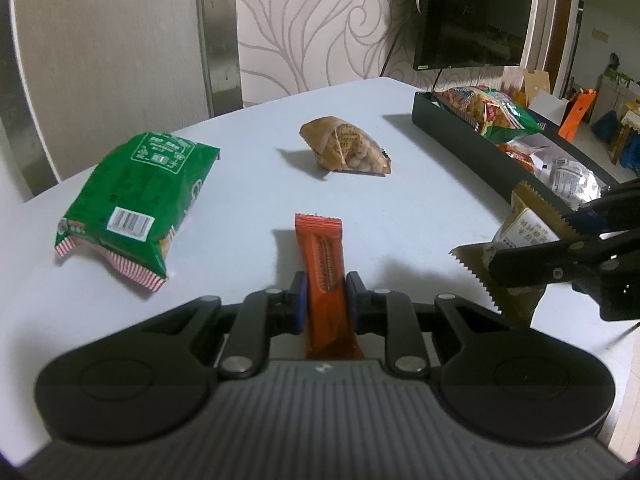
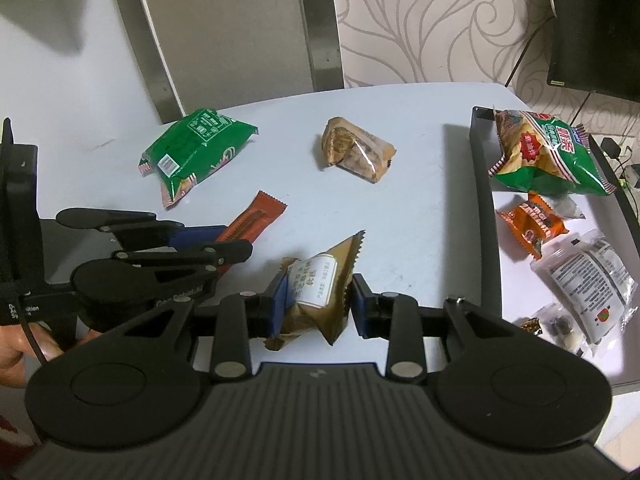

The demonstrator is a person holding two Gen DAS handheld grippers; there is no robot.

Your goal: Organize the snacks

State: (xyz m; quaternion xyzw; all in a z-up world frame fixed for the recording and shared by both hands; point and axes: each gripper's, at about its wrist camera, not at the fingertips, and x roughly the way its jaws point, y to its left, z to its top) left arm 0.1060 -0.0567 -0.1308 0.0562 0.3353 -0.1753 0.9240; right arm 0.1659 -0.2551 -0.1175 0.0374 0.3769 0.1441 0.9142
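Left gripper: my left gripper is clamped on the orange bar, blue pads pressing both long sides near its lower half; the bar's far end points away from me over the table.

Right gripper: my right gripper has the tan packet between its pads. The left pad presses into the crumpled wrapper; at the right pad I cannot tell whether it touches, so I treat this grip as light.

Tray: the black tray sits at the right of the table, already holding a green-and-red bag, a small orange packet and a white-labelled clear pack.

Still loose: a green bag at far left and a brown peanut packet mid-table, well apart from each other.

Step in hand: I judge both packets are gripped and need carrying to the tray.

Doing it well: I would lift the tan packet clear of the tray wall before crossing, since its serrated edge hangs below the pads and could catch. I aim for the bare patch near the front of the tray.

Order: right hand first, as it is nearer the tray; then the bar, keeping the two grippers apart.

Risk: the crumpled wrapper may slip if I swing quickly.
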